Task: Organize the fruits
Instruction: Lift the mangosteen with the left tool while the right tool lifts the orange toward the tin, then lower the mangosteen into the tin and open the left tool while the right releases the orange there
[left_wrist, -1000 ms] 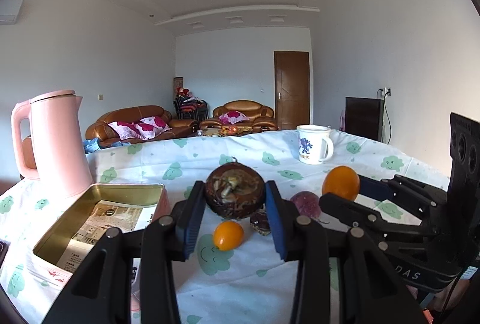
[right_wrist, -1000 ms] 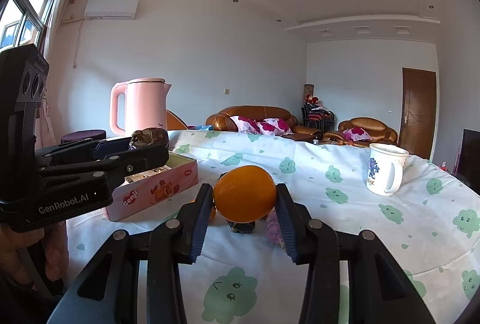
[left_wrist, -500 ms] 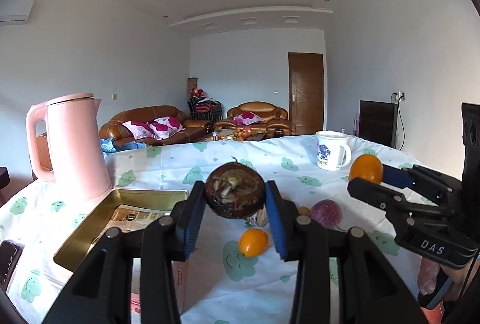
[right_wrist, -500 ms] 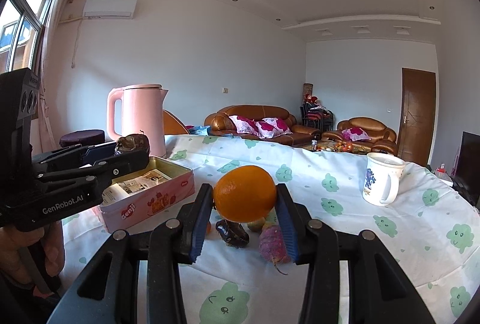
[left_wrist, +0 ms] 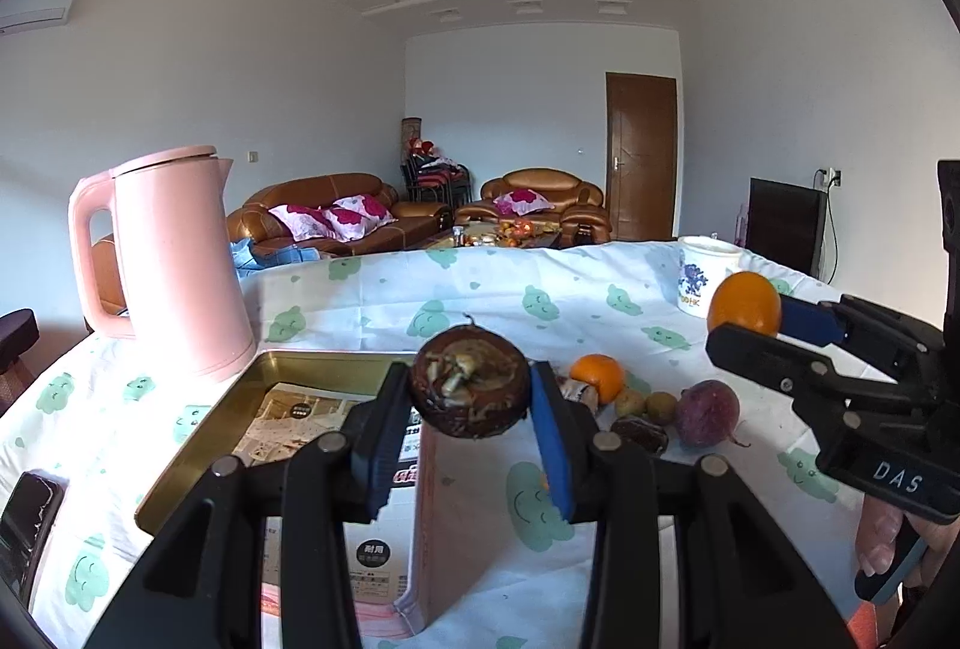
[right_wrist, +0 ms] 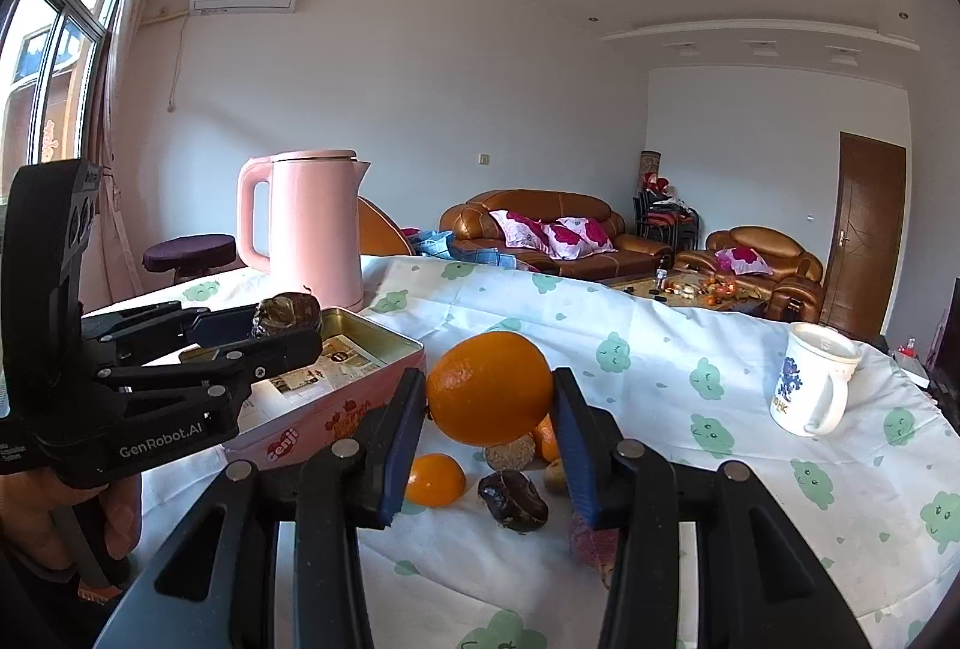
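Note:
My left gripper [left_wrist: 471, 409] is shut on a dark brown round fruit [left_wrist: 469, 388], held in the air over the right rim of the open gold tin [left_wrist: 198, 445]. In the right wrist view the same brown fruit [right_wrist: 287, 316] hangs above the tin [right_wrist: 384, 343]. My right gripper [right_wrist: 489, 409] is shut on a large orange [right_wrist: 489, 388], raised over the loose fruits on the cloth. In the left wrist view that orange [left_wrist: 744, 304] shows at the right. On the cloth lie a small orange [right_wrist: 435, 479], a dark date-like fruit [right_wrist: 513, 493] and a purple fruit [left_wrist: 707, 412].
A pink kettle [left_wrist: 174, 265] stands behind the tin at the left. A white mug [right_wrist: 810, 388] sits at the table's right. A dark phone [left_wrist: 27, 517] lies near the left edge. A person's hand [right_wrist: 66, 517] grips the left tool. Sofas fill the room behind.
Both grippers have pulled back and risen a little with their fruits. The tin has come closer under the left gripper, and more loose fruits show below the right one.

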